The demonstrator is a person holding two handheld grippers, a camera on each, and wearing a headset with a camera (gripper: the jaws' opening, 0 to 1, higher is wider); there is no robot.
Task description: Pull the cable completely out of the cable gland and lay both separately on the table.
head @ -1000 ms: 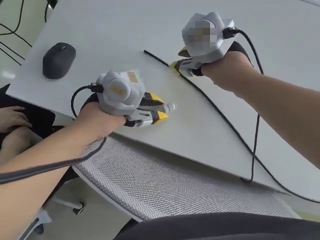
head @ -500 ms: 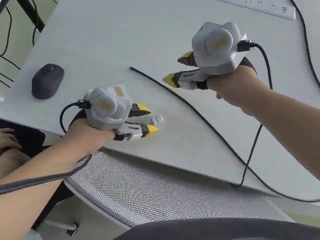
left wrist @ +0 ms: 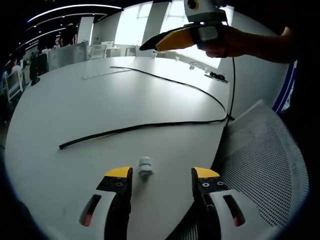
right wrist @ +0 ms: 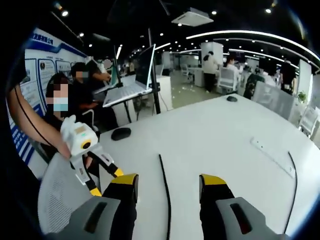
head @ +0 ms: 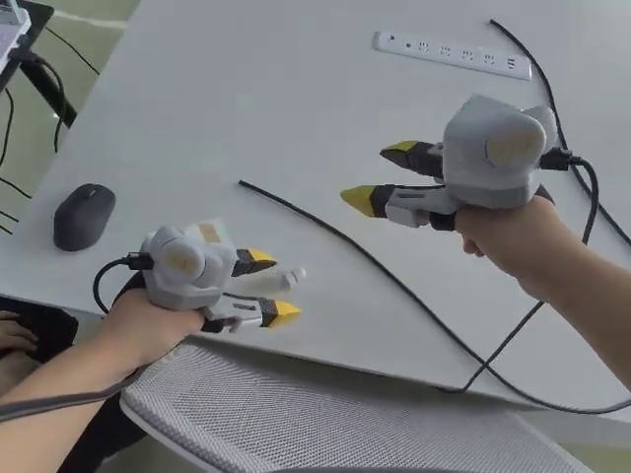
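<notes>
White table [head: 246, 99] spreads wide under both grippers, with a power strip [head: 452, 54] near its far edge and a mouse [head: 84, 215] at the left. A second ago the right gripper [head: 378, 172] sat low on the cable [head: 335, 235] near its free end; now it hangs raised above the table, jaws apart and empty. The cable lies loose across the table, and the cable gland [head: 293, 278] lies apart from it, on the table between the spread jaws of the left gripper [head: 271, 286]. In the left gripper view the gland [left wrist: 145, 167] sits just beside one jaw; I cannot tell whether they touch. The cable's far run drops past the table edge, out of sight.
</notes>
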